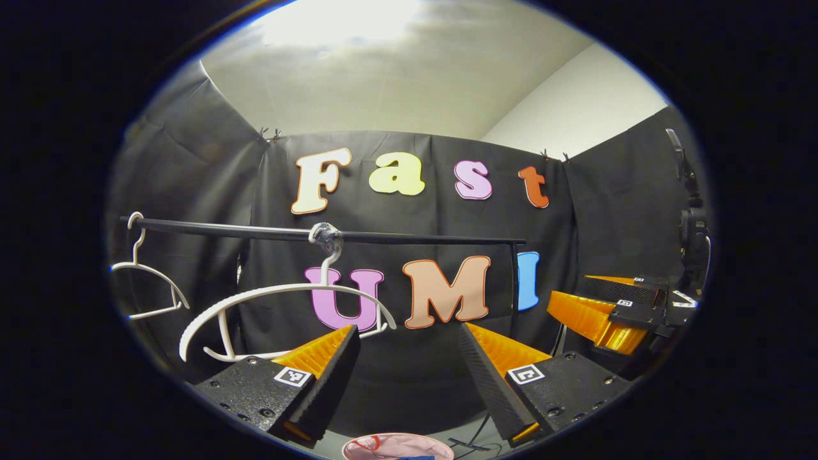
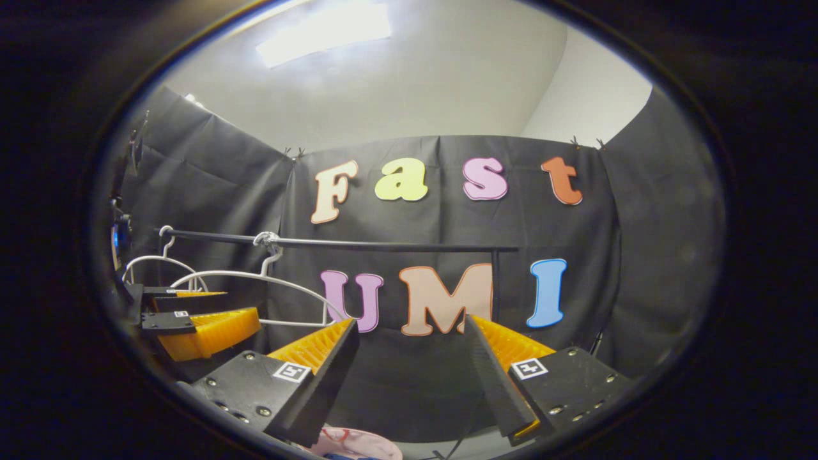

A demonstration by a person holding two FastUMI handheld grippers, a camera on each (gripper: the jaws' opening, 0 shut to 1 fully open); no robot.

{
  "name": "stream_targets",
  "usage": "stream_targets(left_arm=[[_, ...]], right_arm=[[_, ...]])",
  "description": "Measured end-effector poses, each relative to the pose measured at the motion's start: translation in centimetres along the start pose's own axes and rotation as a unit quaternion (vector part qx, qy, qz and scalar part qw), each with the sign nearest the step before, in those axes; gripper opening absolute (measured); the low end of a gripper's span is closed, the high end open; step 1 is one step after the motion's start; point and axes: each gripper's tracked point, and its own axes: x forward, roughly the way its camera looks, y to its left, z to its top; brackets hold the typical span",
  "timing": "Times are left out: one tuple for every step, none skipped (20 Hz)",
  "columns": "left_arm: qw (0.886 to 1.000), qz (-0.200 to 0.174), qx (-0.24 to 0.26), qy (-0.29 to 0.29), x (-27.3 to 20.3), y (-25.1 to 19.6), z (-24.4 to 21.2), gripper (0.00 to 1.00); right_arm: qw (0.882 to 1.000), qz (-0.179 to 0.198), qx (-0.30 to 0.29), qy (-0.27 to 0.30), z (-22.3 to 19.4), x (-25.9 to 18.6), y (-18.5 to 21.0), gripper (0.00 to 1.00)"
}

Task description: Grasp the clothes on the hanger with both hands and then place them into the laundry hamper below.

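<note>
The white hanger (image 1: 287, 300) hangs bare on the black rail (image 1: 409, 238), tilted, just above and behind my left gripper (image 1: 409, 335), which is open and holds nothing. In the right gripper view the same hanger (image 2: 255, 281) hangs left of my right gripper (image 2: 409, 329), also open with nothing between its fingers. Low at the bottom edge lies a pink rounded hamper (image 1: 396, 446) with a bit of blue cloth inside, seen again as the hamper (image 2: 354, 444) under the right gripper. The right gripper (image 1: 569, 292) stands off to the right, the left gripper (image 2: 239, 305) off to the left.
A second bare white hanger (image 1: 147, 281) hangs at the rail's far left end, and it appears as the second hanger (image 2: 160, 262) too. The rail's upright post (image 1: 514, 281) stands at the right. A stand with cables (image 1: 693, 223) rises by the right wall.
</note>
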Motion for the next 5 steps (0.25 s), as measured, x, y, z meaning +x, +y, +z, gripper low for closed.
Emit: stream_targets(left_arm=[[1.000,-0.002,-0.001,0.001,0.0,-0.4,-0.2,0.96],[1.000,-0.005,0.000,0.002,0.1,-0.9,-0.2,0.96],[1.000,-0.006,0.001,0.003,0.2,-1.4,-0.3,0.96],[1.000,-0.008,0.002,0.004,0.4,-1.8,-0.4,0.96],[1.000,-0.011,0.003,0.003,0.6,-2.4,-0.5,0.96]], right_arm=[[1.000,-0.001,-0.002,0.000,0.1,-0.3,-0.3,0.96],[1.000,-0.001,-0.004,0.002,0.0,-0.5,-0.6,0.96],[1.000,-0.001,-0.004,0.004,-0.2,-0.6,-0.9,0.98],[1.000,-0.002,-0.004,0.006,-0.2,-0.7,-1.3,0.96],[1.000,-0.002,-0.003,0.007,-0.3,-0.7,-1.7,0.96]])
